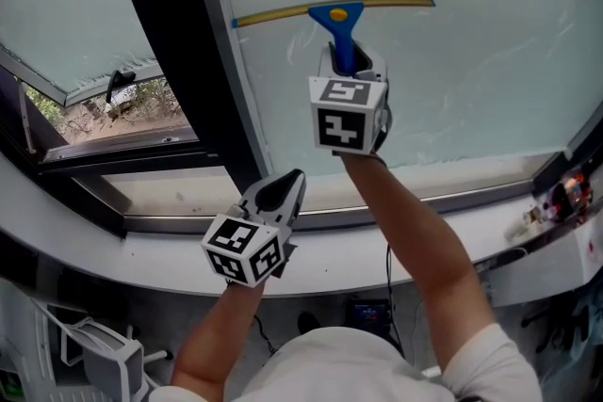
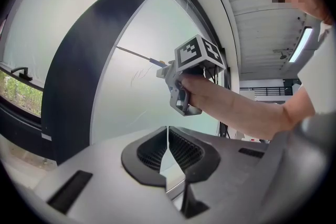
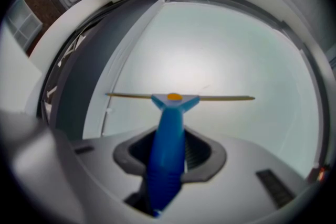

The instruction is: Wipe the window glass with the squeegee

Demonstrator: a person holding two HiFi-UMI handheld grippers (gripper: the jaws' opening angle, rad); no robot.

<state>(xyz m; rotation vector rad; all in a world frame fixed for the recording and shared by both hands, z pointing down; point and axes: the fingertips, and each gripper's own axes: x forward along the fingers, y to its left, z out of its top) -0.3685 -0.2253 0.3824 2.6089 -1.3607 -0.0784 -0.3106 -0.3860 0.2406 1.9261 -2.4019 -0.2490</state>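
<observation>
Right hand-held gripper (image 3: 170, 150) clamps the blue-handled, yellow-bladed plastic squeegee (image 1: 336, 14) against the pale window glass (image 1: 471, 61), its handle's butt hidden between the jaws, while the left hand-held gripper (image 2: 168, 150), at seven o'clock, is closed and empty.

1. The white window sill (image 1: 443, 235) runs beneath the right gripper (image 1: 350, 63) and the left gripper (image 1: 283, 186).
2. The window glass (image 1: 471, 61) rises from the sill, ahead of both grippers.
3. The squeegee (image 1: 336, 12) blade lies flat against the glass, straight ahead of the right gripper, which clamps its blue handle.
</observation>
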